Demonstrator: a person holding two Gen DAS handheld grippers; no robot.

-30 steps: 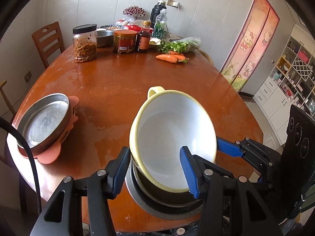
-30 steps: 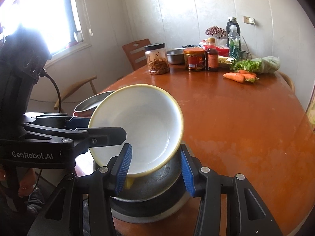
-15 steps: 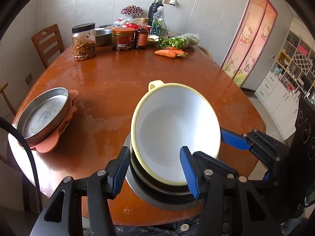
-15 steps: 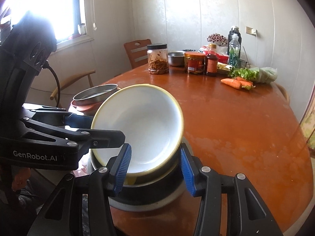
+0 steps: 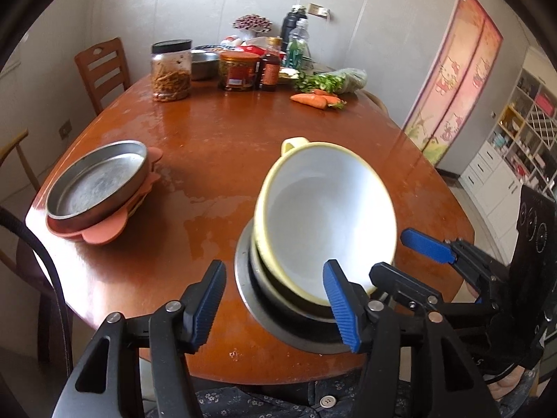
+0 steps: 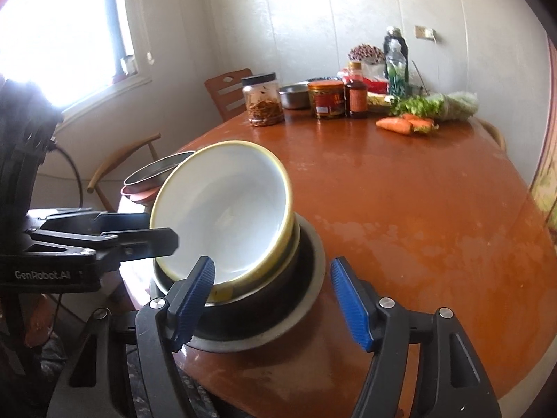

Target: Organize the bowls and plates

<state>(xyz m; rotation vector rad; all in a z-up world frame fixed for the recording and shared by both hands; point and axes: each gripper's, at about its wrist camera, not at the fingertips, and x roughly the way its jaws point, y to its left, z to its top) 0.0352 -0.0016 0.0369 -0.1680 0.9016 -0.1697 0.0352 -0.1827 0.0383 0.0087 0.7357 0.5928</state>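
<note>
A white bowl with a yellow rim and handle (image 5: 323, 216) sits tilted in a steel bowl (image 5: 278, 299) near the table's front edge; both show in the right wrist view, the white bowl (image 6: 222, 209) inside the steel bowl (image 6: 271, 299). My left gripper (image 5: 275, 303) is open, its fingers on either side of the stack's near rim, not touching. My right gripper (image 6: 271, 299) is open around the same stack from the right. A steel pan (image 5: 97, 177) rests on an orange plate (image 5: 104, 233) at the left.
Jars (image 5: 170, 69), bottles, a steel bowl (image 5: 203, 62), greens and carrots (image 5: 313, 99) crowd the table's far end. A wooden chair (image 5: 101, 69) stands at the back left. The table's front edge (image 5: 243, 372) is close below the stack.
Both grippers have drawn back and risen a little from the bowl stack. The white bowl now leans more steeply inside the steel bowl.
</note>
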